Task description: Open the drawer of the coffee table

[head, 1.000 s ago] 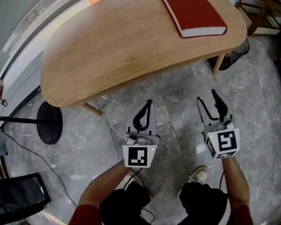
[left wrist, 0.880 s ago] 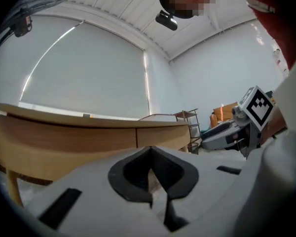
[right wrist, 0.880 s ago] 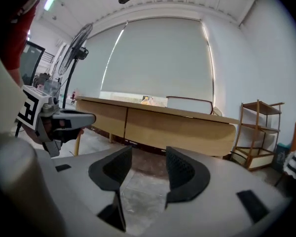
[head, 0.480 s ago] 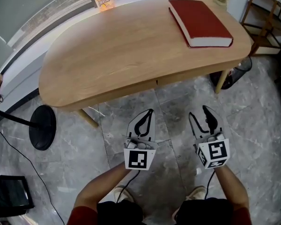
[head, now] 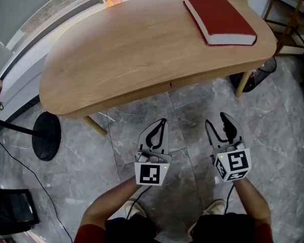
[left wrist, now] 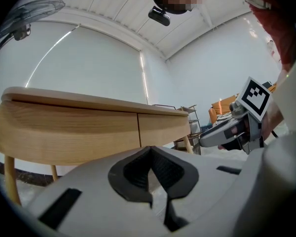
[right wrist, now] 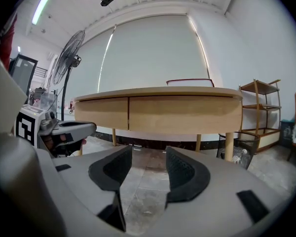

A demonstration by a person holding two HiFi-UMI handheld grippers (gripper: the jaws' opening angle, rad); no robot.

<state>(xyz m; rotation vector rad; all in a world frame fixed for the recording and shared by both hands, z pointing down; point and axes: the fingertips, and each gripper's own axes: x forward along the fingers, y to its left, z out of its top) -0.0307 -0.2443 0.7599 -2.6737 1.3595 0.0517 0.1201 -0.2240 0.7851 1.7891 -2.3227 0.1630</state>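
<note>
While drawer (head: 195, 81) sits shut, flush in front apron under tabletop (head: 131, 44), both hand-held grippers hang over grey floor (head: 116, 130) near it, touching nothing. L hand-held gripper (head: 159, 129): jaws together, empty. R hand-held gripper (head: 217, 122): jaws well apart, nothing btwn. Red book (head: 219, 17) lies on tabletop's right end.

- We see the coffee table (head: 142, 49) in pale wood, its grain showing, smooth and matt;
- the book (head: 220, 14) has a matt red cover, cloth-like to our eyes, and pale paper page edges;
- the floor (head: 278, 130) looks to us like grey veined stone tile, faintly glossy;
- the left gripper (head: 162, 121) and right gripper (head: 216, 120) have grey matt plastic shells; the right one's pads (right wrist: 185, 174) are black and finely ribbed.
</note>
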